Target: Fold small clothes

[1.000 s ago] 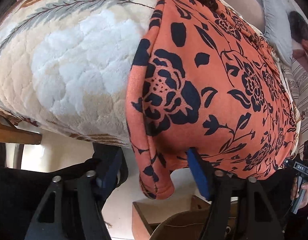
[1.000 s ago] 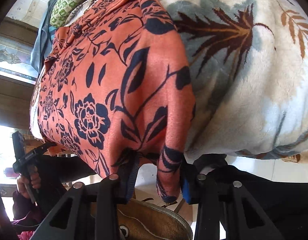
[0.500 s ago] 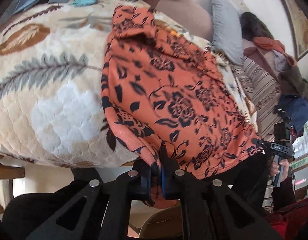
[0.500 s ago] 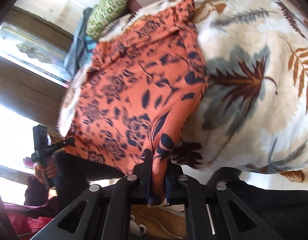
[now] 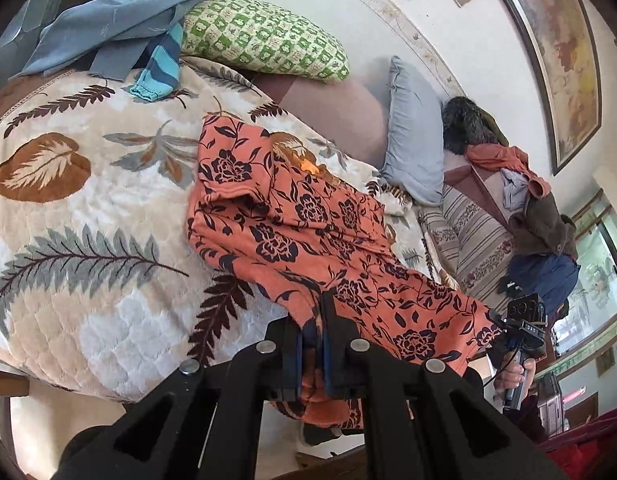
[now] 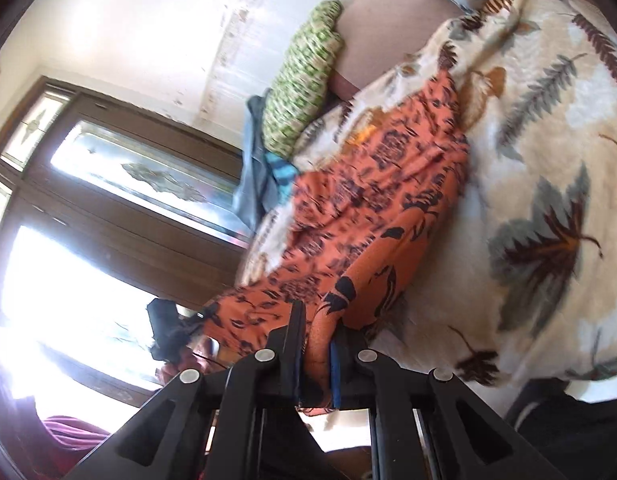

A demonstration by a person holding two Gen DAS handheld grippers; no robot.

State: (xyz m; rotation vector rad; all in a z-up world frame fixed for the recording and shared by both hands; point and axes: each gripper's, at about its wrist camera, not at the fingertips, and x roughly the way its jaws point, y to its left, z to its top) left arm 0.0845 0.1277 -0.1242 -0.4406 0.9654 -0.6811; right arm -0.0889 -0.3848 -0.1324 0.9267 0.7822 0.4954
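An orange garment with a dark floral print (image 5: 308, 240) lies spread on a leaf-patterned blanket (image 5: 88, 220) on a bed. My left gripper (image 5: 313, 320) is shut on the garment's near hem at one corner, lifted off the bed edge. My right gripper (image 6: 318, 332) is shut on the hem's other corner; the garment (image 6: 388, 208) stretches away from it over the blanket (image 6: 548, 200). Each gripper shows in the other's view, held by a hand: the right one (image 5: 524, 328), the left one (image 6: 164, 328).
A green checked pillow (image 5: 264, 40) and blue-grey clothes (image 5: 120, 20) lie at the head of the bed. A grey pillow (image 5: 412, 132), a striped sofa (image 5: 480, 248) and piled clothes (image 5: 528, 200) sit to the right. A wooden window frame (image 6: 108, 200) is on the left.
Both grippers closed on the garment's hem corners, then rose and pulled back from the bed edge, lifting the hem. The view now takes in the whole bed.
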